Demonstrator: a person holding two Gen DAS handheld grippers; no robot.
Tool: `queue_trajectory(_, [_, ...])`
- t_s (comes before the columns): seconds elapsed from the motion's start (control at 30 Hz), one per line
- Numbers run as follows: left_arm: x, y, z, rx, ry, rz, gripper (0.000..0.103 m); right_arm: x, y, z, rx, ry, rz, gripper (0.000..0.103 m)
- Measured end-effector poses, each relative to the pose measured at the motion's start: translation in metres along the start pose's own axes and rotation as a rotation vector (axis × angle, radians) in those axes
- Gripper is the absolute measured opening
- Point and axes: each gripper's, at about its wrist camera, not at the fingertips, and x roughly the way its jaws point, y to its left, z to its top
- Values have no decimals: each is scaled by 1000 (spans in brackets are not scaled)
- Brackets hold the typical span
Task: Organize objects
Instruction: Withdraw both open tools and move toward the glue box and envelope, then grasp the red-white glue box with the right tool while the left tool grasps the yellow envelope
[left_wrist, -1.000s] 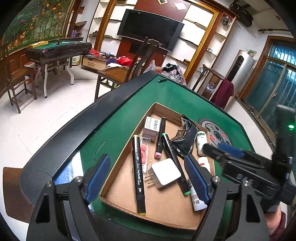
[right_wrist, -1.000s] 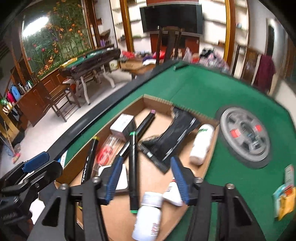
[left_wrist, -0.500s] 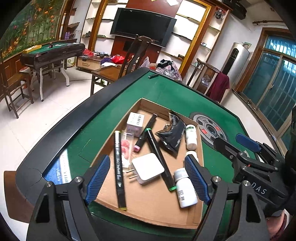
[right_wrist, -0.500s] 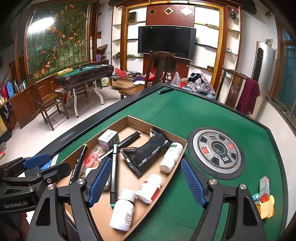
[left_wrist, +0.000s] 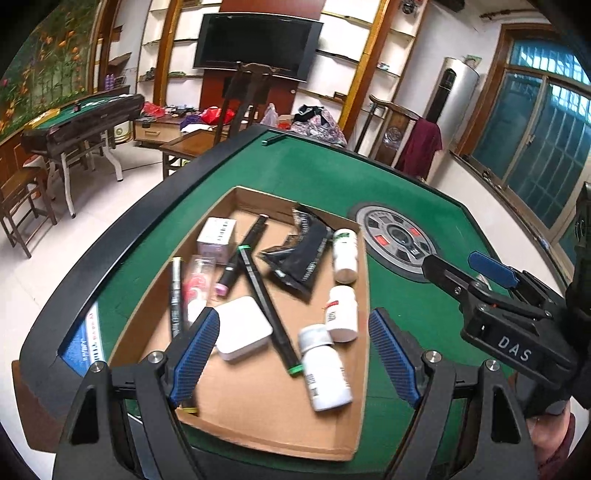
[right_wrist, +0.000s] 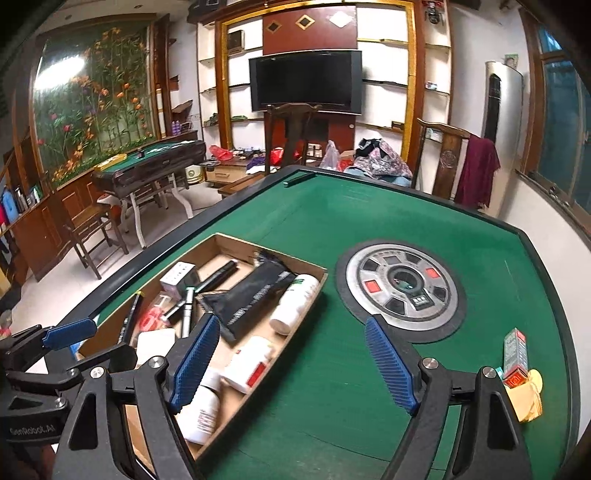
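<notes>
A shallow cardboard tray (left_wrist: 364, 280) lies on the green felt table (left_wrist: 314, 173). It holds three white bottles (left_wrist: 325, 369), black markers (left_wrist: 266, 302), a black pouch (left_wrist: 303, 254), a white adapter (left_wrist: 242, 334) and a small white box (left_wrist: 218, 236). My left gripper (left_wrist: 292, 314) hovers over the tray's near end, open and empty. My right gripper (right_wrist: 291, 320) hangs over the tray's right wall (right_wrist: 295, 314) and the felt. Its jaws are opening with nothing between them. In the left wrist view the right gripper (left_wrist: 480, 273) shows at the right edge.
A round grey centre panel (right_wrist: 400, 286) is set into the felt right of the tray. A small green-and-red box (right_wrist: 515, 352) and a yellow item (right_wrist: 528, 395) lie near the right edge. Chairs stand beyond the table's raised black rim (left_wrist: 110, 258).
Both grippers have drawn back and up from the tray, which looks smaller and farther. The right gripper's jaws have widened, and the scene in its view has slid left.
</notes>
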Motion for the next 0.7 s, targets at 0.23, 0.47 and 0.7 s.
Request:
queue_trajectory(0.23, [12, -34, 0, 46, 35, -54, 82, -7, -62, -7, 90, 1, -48, 88])
queue_trajectory(0.47, [32, -74, -8, 113, 91, -107, 82, -9, -169, -26, 236, 33, -191, 89])
queue_trajectory(0.7, [47, -105, -14, 169, 139, -127, 82, 10, -285, -45, 424, 147, -218, 89])
